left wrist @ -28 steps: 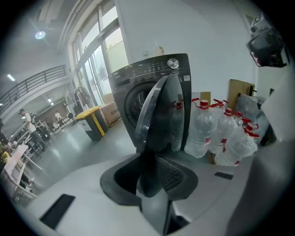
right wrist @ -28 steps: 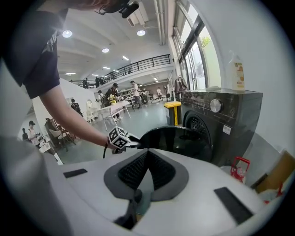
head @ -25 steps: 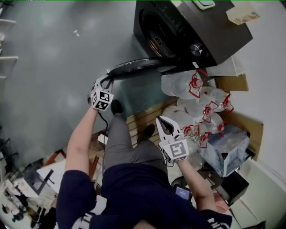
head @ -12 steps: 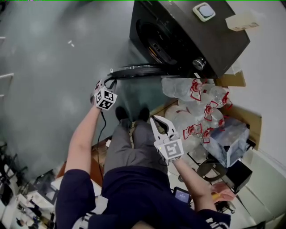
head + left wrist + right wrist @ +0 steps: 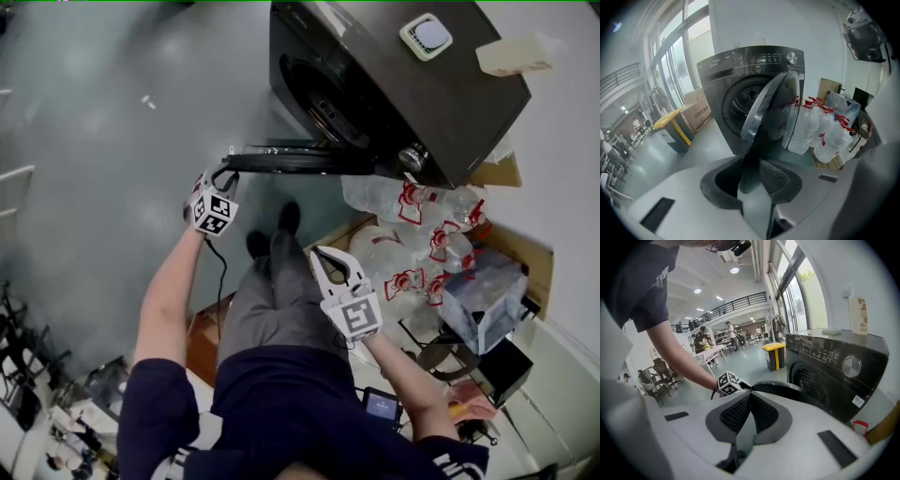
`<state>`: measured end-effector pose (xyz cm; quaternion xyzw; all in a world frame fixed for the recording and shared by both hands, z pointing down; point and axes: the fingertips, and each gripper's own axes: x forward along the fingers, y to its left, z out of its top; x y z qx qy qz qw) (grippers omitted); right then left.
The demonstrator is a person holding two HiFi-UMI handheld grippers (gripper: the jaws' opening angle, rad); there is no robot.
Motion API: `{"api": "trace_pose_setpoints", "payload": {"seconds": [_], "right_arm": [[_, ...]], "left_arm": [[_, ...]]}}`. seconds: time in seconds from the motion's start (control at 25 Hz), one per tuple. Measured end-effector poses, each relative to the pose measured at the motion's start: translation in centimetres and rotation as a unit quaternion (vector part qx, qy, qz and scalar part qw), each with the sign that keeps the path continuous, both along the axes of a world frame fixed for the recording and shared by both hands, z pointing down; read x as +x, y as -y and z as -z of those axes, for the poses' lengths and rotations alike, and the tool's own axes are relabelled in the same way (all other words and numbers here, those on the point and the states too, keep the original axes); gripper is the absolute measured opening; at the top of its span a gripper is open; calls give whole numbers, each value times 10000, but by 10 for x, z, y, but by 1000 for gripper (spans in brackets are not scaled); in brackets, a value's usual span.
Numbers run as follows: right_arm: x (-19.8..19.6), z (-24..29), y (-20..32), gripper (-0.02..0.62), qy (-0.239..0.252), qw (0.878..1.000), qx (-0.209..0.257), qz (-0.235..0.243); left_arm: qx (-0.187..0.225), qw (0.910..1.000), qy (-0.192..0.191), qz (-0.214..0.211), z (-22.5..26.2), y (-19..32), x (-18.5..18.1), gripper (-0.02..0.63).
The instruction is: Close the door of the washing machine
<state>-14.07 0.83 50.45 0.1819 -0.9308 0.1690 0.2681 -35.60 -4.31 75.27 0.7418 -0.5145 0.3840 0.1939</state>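
Grey floor before washing machine. Door stands open, sticking straight out from machine front. L gripper pinches door's outer rim. R gripper jaws together, empty, short of machine. Looks like the whole swing-shut is left, latch incl.

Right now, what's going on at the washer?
A person is working the washer with two handheld grippers. The left gripper is clamped on the free edge of the door, which stands wide open, swung out from the drum opening. The right gripper is shut and empty, held above the person's legs, touching nothing.
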Motion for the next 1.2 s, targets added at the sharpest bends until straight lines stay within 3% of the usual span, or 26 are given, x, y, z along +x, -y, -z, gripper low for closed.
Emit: {"api": "trace_pose_setpoints", "payload": {"seconds": [0.32, 0.68, 0.96, 1.2], "right_arm": [[10, -5, 45, 20, 146, 9999, -77, 15], [14, -17, 84, 20, 165, 9988, -133, -452], [-1, -16, 111, 20, 35, 9918, -79, -1277], [-27, -21, 125, 20, -175, 9719, -216, -2337]], "left_arm": [[-268, 9994, 204, -27, -4, 37, -13, 118], [-337, 9973, 518, -392, -6, 105, -34, 121], [-268, 9938, 480, -962, -4, 163, -42, 121], [-159, 9841, 379, -1728, -4, 211, -41, 121]]}}
